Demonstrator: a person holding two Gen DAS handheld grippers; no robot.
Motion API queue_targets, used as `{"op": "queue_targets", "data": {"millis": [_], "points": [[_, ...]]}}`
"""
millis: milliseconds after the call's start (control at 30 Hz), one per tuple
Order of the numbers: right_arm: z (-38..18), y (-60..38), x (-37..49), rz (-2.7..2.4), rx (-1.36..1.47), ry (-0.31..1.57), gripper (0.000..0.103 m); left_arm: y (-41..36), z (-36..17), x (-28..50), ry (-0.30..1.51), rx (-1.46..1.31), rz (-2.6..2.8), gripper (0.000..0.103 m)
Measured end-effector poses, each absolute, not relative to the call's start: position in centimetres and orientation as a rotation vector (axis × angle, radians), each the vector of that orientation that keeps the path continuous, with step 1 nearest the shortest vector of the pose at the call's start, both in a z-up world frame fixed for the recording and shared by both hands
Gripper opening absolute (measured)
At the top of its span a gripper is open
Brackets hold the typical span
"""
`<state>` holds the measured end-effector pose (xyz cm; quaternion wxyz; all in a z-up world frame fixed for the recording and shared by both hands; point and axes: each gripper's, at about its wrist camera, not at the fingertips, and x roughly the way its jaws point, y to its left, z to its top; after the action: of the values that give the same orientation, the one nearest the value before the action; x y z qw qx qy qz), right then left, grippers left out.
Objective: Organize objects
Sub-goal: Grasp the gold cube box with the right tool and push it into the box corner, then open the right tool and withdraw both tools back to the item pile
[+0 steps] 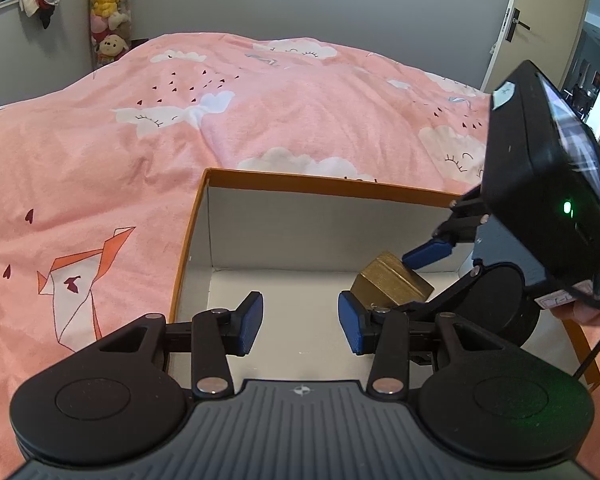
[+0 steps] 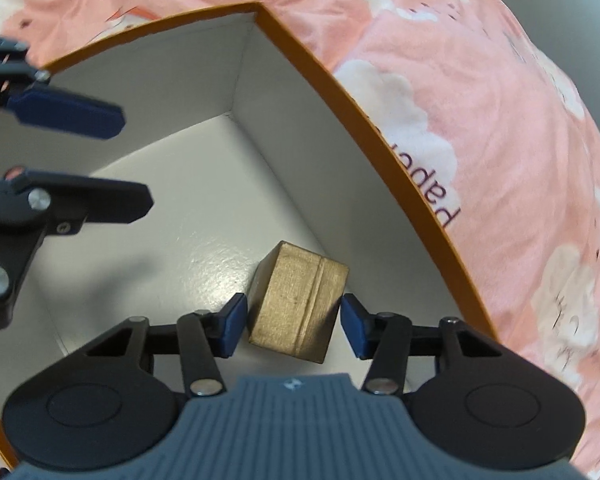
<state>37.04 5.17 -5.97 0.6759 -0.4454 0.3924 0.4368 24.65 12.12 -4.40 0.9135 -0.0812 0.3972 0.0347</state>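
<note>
pink bedding [image 1: 260,112] printed with white clouds and an origami bird covers the bed, with grey walls behind, a column of plush toys [image 1: 110,8] at 11 o'clock in the left wrist view and a door [image 1: 540,28] ajar at 2 o'clock. on the bedding sits an open box [image 1: 324,182] with an orange rim and white inside walls and floor.

inside the box a small gold block [image 2: 298,306], with a groove across its top face, rests on the white floor near the corner. in the right wrist view it lies at 6 o'clock, tilted against the frame, between the blue pads [image 2: 232,330] of the right gripper [image 2: 294,328]. the tongs are spread around it; a sliver of floor shows on either side, though whether the left pad brushes the block's edge i cannot tell.

the left gripper [image 1: 300,322] hangs over the near part of the box, its tongs spread wide with nothing between them, only white floor. from its camera the gold block shows at 4 o'clock, partly hidden behind the right gripper's body.
</note>
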Motion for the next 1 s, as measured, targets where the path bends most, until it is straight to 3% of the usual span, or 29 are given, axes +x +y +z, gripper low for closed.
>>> {"op": "queue_targets", "data": {"millis": [300, 333, 400, 567, 767, 1000], "points": [[-7.7, 3.5, 35.4, 1.018, -1.451, 0.654, 0.051, 11.7, -4.5, 24.5, 0.818, -0.168, 0.056, 0.051], [-7.9, 3.3, 35.3, 1.007, -1.491, 0.638, 0.036, 11.6, -4.6, 24.5, 0.821, -0.17, 0.053, 0.051], [-8.3, 2.8, 35.6, 0.971, -1.546, 0.629, 0.023, 11.5, -4.7, 24.5, 0.824, -0.168, 0.053, 0.051], [-7.8, 2.0, 36.0, 0.951, -1.529, 0.644, 0.024, 11.1, -4.8, 24.5, 0.827, -0.164, 0.046, 0.051], [-5.3, 3.0, 35.7, 1.027, -1.303, 0.646, 0.025, 10.8, -4.8, 24.7, 0.815, -0.147, 0.07, 0.051], [-7.1, 4.7, 34.2, 1.053, -1.352, 0.566, 0.024, 10.2, -4.7, 24.4, 0.801, -0.115, 0.08, 0.051]]}}
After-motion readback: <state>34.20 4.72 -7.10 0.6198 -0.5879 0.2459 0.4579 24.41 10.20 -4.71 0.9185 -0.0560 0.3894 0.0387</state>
